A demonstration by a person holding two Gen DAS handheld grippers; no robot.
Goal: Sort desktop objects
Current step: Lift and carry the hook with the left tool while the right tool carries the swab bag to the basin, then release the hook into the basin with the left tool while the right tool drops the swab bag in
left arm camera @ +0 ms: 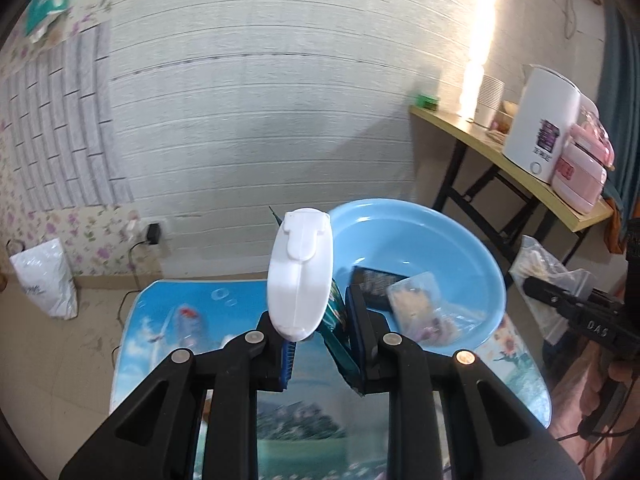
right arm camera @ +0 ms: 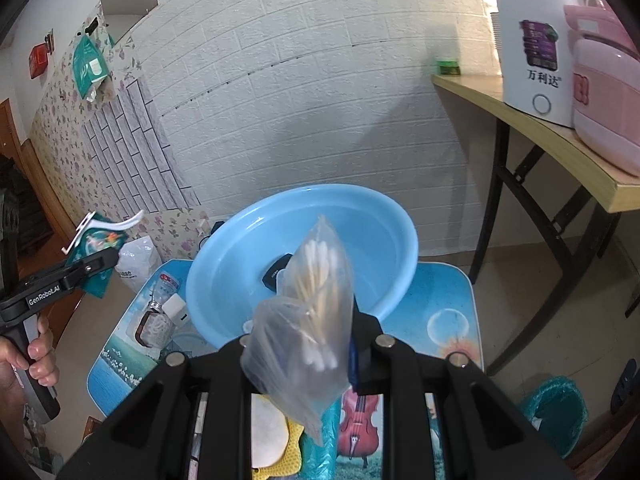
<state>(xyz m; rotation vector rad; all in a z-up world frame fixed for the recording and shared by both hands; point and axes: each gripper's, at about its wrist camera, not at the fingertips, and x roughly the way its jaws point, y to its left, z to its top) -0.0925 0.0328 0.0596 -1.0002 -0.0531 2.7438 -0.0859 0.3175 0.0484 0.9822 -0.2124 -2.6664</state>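
Observation:
My left gripper (left arm camera: 320,328) is shut on a teal packet (left arm camera: 335,314) with a big white plastic clip (left arm camera: 298,276) on top, held above the small picture-topped table (left arm camera: 240,312). Seen from the right wrist, that gripper (right arm camera: 94,262) and packet (right arm camera: 98,240) are up at the left, beside the table. My right gripper (right arm camera: 304,344) is shut on a clear bag of cotton swabs (right arm camera: 308,308), hanging in front of the blue basin (right arm camera: 248,240). In the basin (left arm camera: 440,232) lie a black flat item (left arm camera: 374,288) and a clear packet (left arm camera: 424,308).
A small bottle (right arm camera: 154,320) and a white charger (right arm camera: 176,308) lie on the table left of the basin. A side table (right arm camera: 560,144) at the right carries a white kettle (right arm camera: 532,40) and a pink cooker (right arm camera: 608,100). A teal waste bin (right arm camera: 556,412) stands on the floor.

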